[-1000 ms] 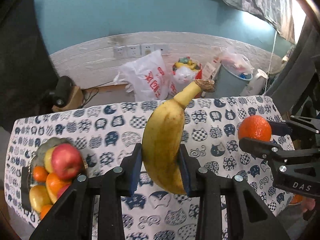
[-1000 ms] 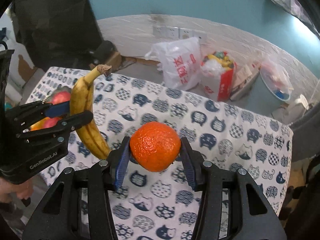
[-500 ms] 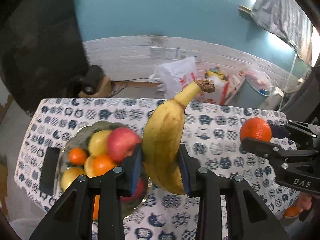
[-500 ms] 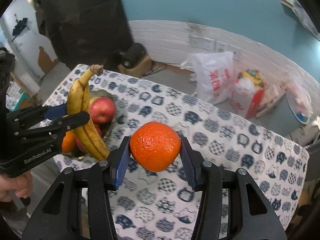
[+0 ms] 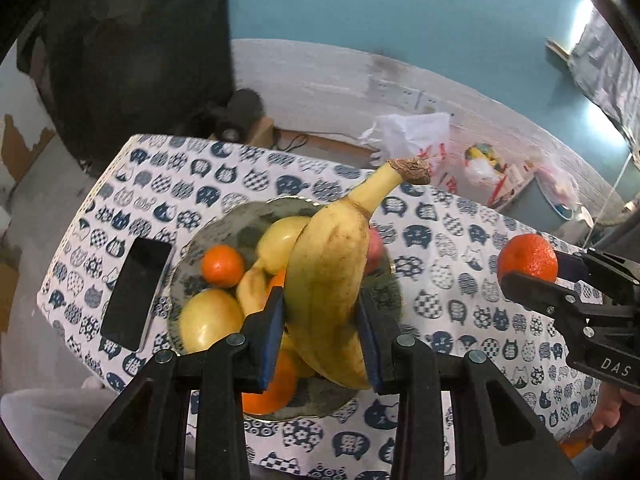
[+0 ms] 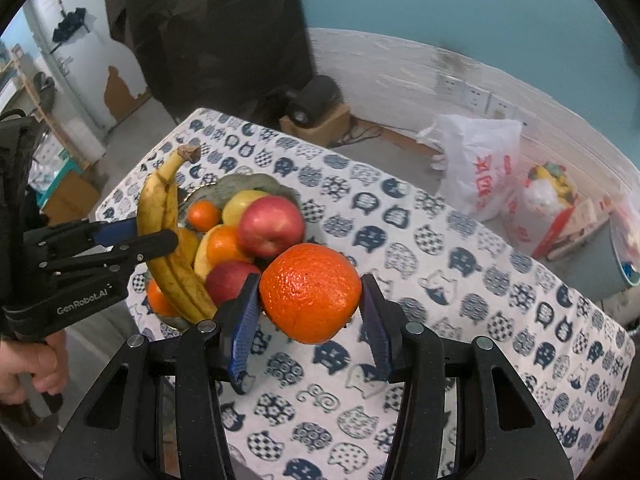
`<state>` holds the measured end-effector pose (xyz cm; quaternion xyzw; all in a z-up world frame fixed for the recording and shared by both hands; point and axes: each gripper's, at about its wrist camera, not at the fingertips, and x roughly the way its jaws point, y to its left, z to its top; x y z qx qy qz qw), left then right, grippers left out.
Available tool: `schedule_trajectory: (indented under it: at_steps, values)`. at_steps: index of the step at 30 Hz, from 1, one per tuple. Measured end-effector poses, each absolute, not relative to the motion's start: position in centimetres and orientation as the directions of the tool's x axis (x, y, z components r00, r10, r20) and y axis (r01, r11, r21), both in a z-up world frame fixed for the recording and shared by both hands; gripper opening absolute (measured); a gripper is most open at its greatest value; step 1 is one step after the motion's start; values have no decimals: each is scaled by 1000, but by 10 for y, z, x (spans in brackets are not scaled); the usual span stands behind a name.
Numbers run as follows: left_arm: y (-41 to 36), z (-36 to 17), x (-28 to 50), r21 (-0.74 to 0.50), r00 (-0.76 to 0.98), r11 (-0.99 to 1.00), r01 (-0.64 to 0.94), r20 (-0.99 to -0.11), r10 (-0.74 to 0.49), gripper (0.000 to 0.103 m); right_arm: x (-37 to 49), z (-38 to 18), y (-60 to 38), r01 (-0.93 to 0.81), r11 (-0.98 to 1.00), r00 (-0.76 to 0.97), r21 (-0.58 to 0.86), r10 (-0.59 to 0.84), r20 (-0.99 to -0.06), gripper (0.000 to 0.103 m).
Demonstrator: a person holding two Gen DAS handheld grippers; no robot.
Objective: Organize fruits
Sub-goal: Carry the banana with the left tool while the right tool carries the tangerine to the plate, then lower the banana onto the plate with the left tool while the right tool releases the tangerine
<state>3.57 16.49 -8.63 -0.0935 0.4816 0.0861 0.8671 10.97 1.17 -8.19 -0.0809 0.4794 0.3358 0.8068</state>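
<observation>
While the banana (image 5: pixel 328 280) hangs stem-up over the fruit bowl (image 5: pixel 224 232), clamped at its middle between the blue pads of the left gripper (image 5: pixel 320 320), the orange (image 6: pixel 310 292) is pinched between the pads of the right gripper (image 6: pixel 310 320) just beside the bowl's right edge, above the cat-print tablecloth (image 6: pixel 440 280). Inside the bowl lie a red apple (image 6: pixel 272 226), yellow fruit and small oranges, and a dark phone (image 5: pixel 134 292) rests flat on the cloth just left of it. A hand (image 6: pixel 28 364) grips the left tool's handle.
</observation>
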Motion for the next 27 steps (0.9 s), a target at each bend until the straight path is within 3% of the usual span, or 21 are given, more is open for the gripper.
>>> schedule_trajectory:
  at_steps: [23,26,27]
  values:
    - [221,-125,49,-126,435,928,-351,-899,43,36,123,-120,92,-676,701,199,224,468,-861,49]
    - [229,-127,45,-120,418,923,-367,-907,48,40,126,-125,100,-679,695,182,237,471,-863,49]
    - [231,-127,44,-116,415,922,-370,-908,53,46,126,-126,103,-679,693,176,241,473,-864,49]
